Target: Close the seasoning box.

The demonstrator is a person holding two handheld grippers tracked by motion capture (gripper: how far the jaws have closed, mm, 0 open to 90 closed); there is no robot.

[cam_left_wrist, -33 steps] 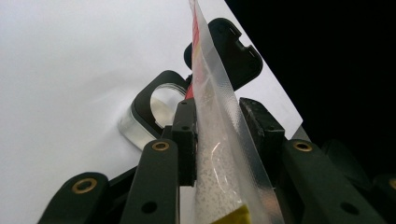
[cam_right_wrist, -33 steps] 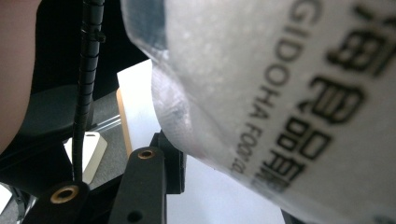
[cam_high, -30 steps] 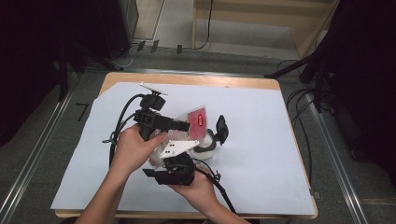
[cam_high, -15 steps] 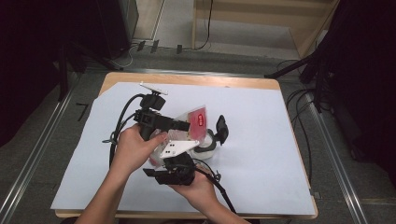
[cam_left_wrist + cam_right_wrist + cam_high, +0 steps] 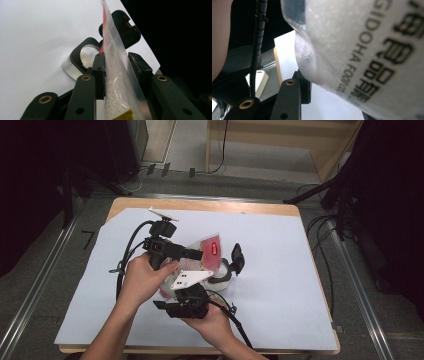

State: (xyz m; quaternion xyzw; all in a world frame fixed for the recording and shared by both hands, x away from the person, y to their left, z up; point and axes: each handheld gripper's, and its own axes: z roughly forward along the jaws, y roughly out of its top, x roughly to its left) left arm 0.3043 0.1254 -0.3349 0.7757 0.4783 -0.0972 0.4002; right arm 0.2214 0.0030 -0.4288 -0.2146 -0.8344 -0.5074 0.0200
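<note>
A clear plastic bag (image 5: 209, 251) with a red label and white grains inside is held up over the table by both grippers. My left gripper (image 5: 199, 254) comes in from the left, and its jaws are shut on the bag's sealed edge (image 5: 113, 65). My right gripper (image 5: 192, 289) is below, under its grey plate, shut on the bag's lower part (image 5: 362, 50), which carries black print. The bag hides the right gripper's far jaw; its near finger (image 5: 290, 98) shows. Under the bag stands a clear container (image 5: 86, 53) with a black rim and an open black lid (image 5: 237, 257).
White paper (image 5: 280, 270) covers the wooden table (image 5: 200, 206). Cables trail from both grippers toward the table's left and front edges. Dark stands and cables sit on the floor to the left and right of the table.
</note>
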